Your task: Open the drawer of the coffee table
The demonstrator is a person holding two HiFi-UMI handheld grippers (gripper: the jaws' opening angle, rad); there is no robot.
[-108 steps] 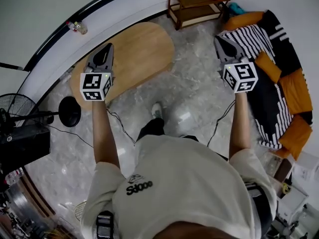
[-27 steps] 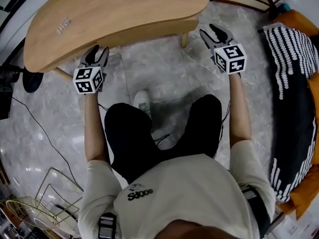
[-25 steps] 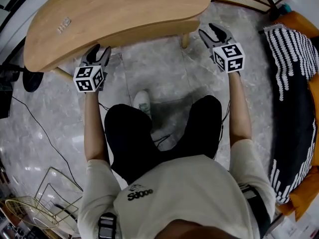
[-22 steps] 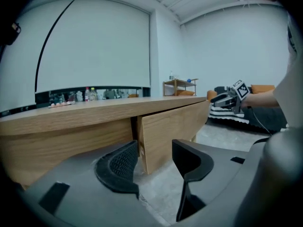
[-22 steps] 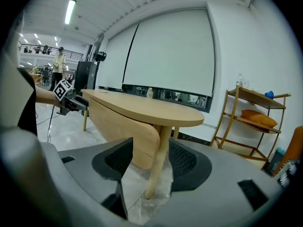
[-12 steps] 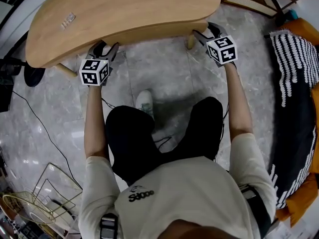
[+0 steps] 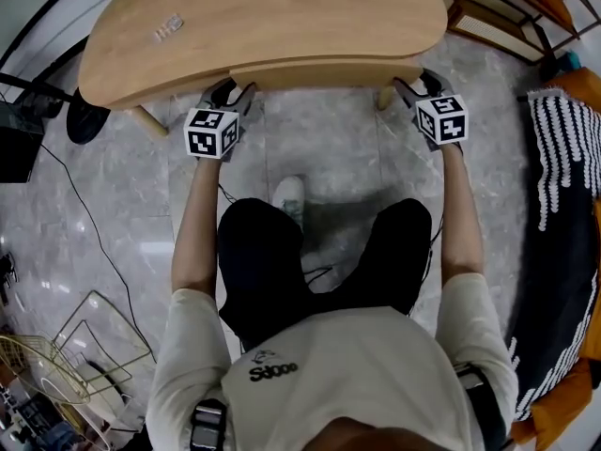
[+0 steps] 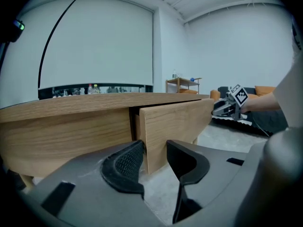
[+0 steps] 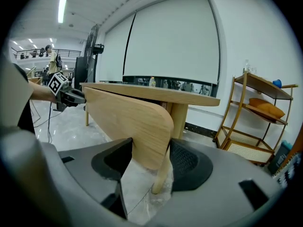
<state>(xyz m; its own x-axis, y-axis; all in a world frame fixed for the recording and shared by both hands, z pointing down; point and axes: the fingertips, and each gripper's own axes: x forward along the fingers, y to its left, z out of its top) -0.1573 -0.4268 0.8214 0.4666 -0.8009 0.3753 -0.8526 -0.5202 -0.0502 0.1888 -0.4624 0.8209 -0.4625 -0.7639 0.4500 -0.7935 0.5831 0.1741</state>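
The wooden coffee table (image 7: pixel 272 17) fills the top of the head view. Its drawer front (image 7: pixel 324 70) runs along the near edge and stands a little out from the apron, with a dark gap behind it (image 8: pixel 134 115). My left gripper (image 7: pixel 235 87) is at the drawer front's left end. Its jaws (image 8: pixel 155 148) are closing with the panel's corner (image 8: pixel 156 145) between them, not clearly pressed. My right gripper (image 7: pixel 416 81) is at the right end. Its jaws (image 9: pixel 150 148) stand wide around the rounded panel end (image 9: pixel 142 131).
A table leg (image 9: pixel 163 174) stands just behind the right jaws. A small pale object (image 7: pixel 169 31) lies on the tabletop. A black fan base (image 7: pixel 89 120) sits left, a wire rack (image 7: pixel 84 346) lower left, a wooden shelf (image 7: pixel 507 7) and a striped sofa (image 7: pixel 563 177) right.
Both grippers have moved forward from the open floor to the table's near edge. The right one has come down and in onto the drawer front's right end.
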